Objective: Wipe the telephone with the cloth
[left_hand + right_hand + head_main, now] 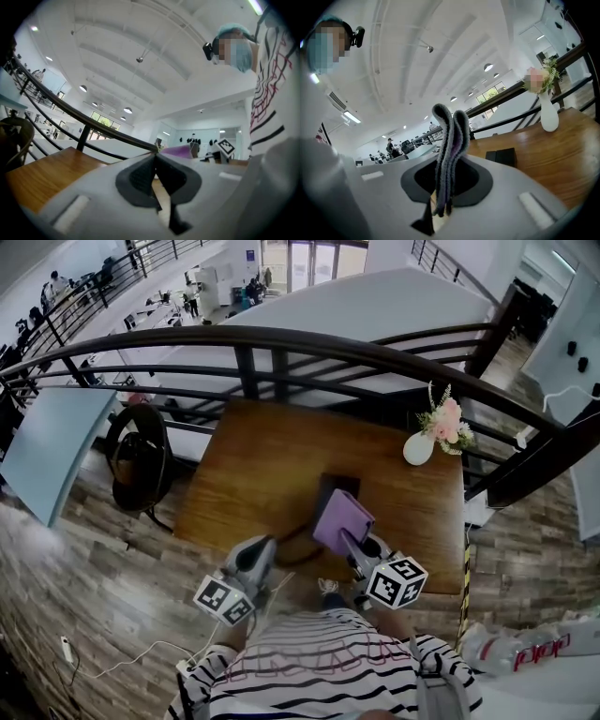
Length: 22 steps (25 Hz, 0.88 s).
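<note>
Pinching a folded purple cloth (pixel 450 136) between its jaws, the right gripper (pixel 446 180) is held at lower centre of the head view. The cloth overlaps the near edge of the black telephone (pixel 331 486) at mid-frame on the wooden table (pixel 253 456). The left gripper (pixel 155 161) is seen lower left, jaws pressed together on nothing. A white vase (pixel 418 448) is stood at upper right.

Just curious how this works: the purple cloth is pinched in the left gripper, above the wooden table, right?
Not quite: the purple cloth is pinched in the right gripper, above the wooden table; the right gripper view shows it.
</note>
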Motion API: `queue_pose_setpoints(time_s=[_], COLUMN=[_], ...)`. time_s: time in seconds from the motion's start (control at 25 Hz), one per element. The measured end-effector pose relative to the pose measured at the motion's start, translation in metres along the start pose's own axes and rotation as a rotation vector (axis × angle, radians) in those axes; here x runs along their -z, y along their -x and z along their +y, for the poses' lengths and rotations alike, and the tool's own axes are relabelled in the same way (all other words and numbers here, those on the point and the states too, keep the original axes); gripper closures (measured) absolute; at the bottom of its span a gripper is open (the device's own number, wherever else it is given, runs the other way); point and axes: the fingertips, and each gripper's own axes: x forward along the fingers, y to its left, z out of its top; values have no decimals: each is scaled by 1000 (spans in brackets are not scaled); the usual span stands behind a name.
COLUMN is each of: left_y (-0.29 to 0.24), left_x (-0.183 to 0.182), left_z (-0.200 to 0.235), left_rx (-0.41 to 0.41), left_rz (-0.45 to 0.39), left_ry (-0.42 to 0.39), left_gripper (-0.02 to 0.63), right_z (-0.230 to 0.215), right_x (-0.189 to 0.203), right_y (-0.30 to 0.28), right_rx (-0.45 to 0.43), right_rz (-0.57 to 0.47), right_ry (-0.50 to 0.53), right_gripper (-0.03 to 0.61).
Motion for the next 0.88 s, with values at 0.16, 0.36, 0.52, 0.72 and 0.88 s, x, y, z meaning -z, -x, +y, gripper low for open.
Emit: queue_pose_setpoints(time_s=[0.16,0.36,0.52,0.72,0.88], left_y=[10,24,39,51,58], left_x=[-3,-6,-10,-11,-10], left_z=[0,-1,-2,-4,-2], left_rx=[-4,-8,-14,-19,-23], left_rz=[-1,3,2,3,7], left_ry=[-7,-11,-16,-17,-14], left_gripper=[612,612,612,612,612], right_z=[16,28,41,47,49], right_x=[4,12,20,26,33], right_y=[3,6,5,7,6], right_rx=[-26,-24,-21,-3,2], right_rz=[10,11,16,16,25], right_ry=[14,28,47,50,39], right_gripper=[540,540,540,540,540])
